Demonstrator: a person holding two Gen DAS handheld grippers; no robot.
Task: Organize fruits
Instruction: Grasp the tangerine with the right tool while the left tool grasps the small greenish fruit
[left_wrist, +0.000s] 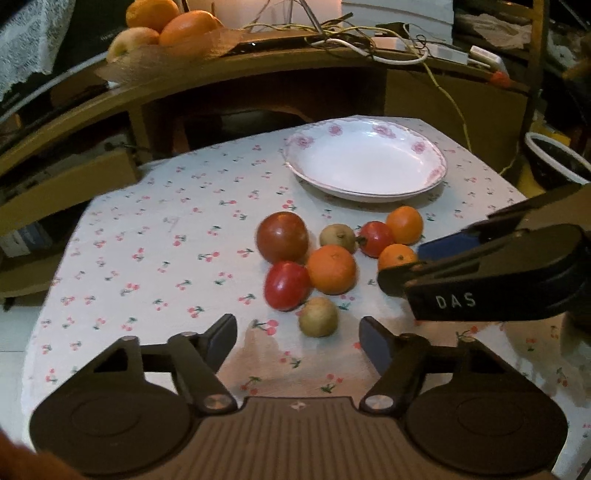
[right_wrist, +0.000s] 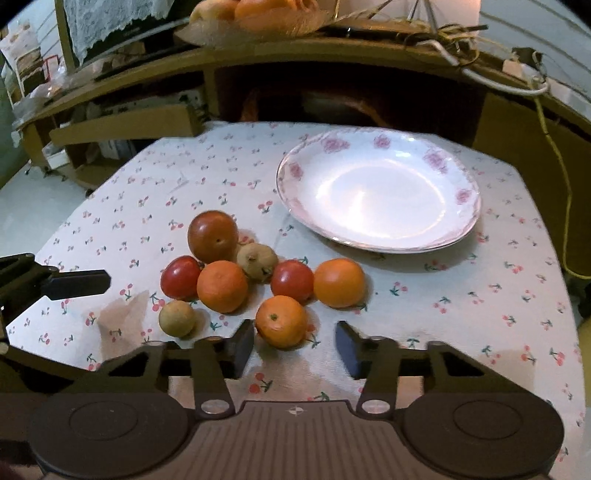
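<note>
Nothing sorted yet, by the look of it. The plate (right_wrist: 458, 221), white with pink flowers on the rim, sits bare at about 1 o'clock in the right wrist view, well apart from the fruit.

All eight fruits lie in one loose cluster on the cherry-print surface (right_wrist: 461, 295), left of the plate and nearer the grippers. Count: three oranges, two red tomato-like fruits, one large dark red apple (right_wrist: 212, 236) at the far side, two small tan-green fruits. Several touch their neighbours.

Right gripper (right_wrist: 294, 345): jaws wide, nothing held. The nearest orange (right_wrist: 281, 321) sits just ahead of the gap, at 12 o'clock, not yet between the fingers. Likely the first pick.

Left gripper (left_wrist: 297, 338): jaws wide, nothing held. A small tan fruit (left_wrist: 318, 316) lies just beyond the gap, at 12 o'clock.

Judgement: task at its very start. Every fruit remains to be moved, presumably onto the plate. Whether by kind or all together, I cannot tell.

A separate basket of fruit (left_wrist: 162, 29) stands on the shelf behind, at 11 o'clock in the left wrist view; likely not part of this.
</note>
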